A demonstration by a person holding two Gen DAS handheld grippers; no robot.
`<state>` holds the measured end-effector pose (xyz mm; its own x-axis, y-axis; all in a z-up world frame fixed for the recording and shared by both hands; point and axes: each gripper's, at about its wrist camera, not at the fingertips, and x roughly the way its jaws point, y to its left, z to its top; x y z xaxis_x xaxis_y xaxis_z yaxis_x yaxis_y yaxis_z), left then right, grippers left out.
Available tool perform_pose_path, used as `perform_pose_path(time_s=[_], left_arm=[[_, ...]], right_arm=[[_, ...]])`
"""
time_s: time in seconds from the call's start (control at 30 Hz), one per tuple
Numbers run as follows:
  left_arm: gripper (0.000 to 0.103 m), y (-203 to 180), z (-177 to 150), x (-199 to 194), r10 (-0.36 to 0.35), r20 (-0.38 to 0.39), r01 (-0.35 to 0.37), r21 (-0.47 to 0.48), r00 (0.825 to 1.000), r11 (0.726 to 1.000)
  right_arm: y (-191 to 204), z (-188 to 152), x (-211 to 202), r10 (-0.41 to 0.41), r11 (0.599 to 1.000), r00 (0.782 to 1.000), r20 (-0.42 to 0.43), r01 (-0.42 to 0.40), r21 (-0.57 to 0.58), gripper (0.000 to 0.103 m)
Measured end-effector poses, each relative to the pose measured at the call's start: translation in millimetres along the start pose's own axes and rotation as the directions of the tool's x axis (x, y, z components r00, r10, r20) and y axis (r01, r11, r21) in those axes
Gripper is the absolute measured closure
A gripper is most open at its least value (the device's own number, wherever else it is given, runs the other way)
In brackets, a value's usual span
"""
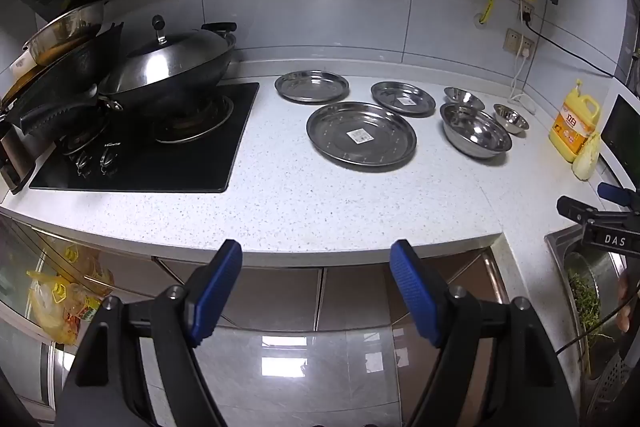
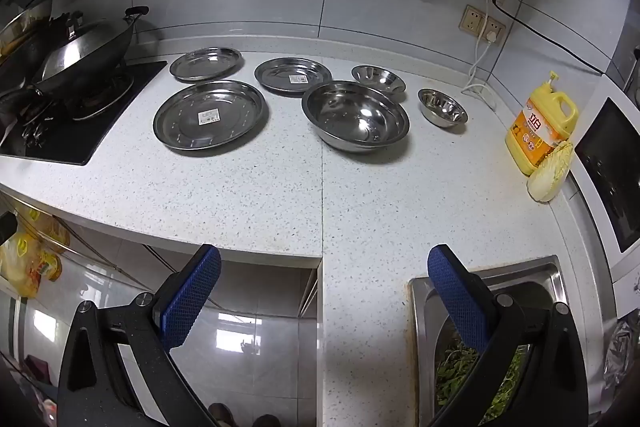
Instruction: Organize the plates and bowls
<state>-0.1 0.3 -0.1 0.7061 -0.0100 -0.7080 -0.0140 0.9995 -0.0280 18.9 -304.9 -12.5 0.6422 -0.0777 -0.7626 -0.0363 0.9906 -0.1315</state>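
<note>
Three steel plates lie on the white counter: a large plate (image 1: 361, 135) (image 2: 209, 120) in front, a far-left plate (image 1: 311, 85) (image 2: 206, 63) and a middle plate (image 1: 402, 98) (image 2: 293, 75). To their right sit a large bowl (image 1: 475, 130) (image 2: 355, 114) and two small bowls (image 1: 463, 96) (image 1: 510, 117) (image 2: 378, 78) (image 2: 442, 107). My left gripper (image 1: 316, 261) is open and empty, in front of the counter edge. My right gripper (image 2: 324, 265) is open and empty, over the counter's front edge; it shows at the right of the left wrist view (image 1: 596, 217).
A black gas hob (image 1: 152, 147) with a lidded wok (image 1: 172, 67) and pans stands at the left. A yellow detergent jug (image 2: 540, 131) and a cabbage (image 2: 550, 171) stand at the right. A sink (image 2: 484, 339) with greens lies front right.
</note>
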Motion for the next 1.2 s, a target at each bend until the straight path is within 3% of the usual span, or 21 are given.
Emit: perform_pose_path(time_s=[1.2], left_arm=[[0.027,1.3,-1.6,5.3,-0.002,-0.019,0.002,-0.007,1.0,1.0]], right_arm=[[-1.6,0.0,2.6,0.006,1.0,1.0,-0.008,-0.006,0.009,0.001]])
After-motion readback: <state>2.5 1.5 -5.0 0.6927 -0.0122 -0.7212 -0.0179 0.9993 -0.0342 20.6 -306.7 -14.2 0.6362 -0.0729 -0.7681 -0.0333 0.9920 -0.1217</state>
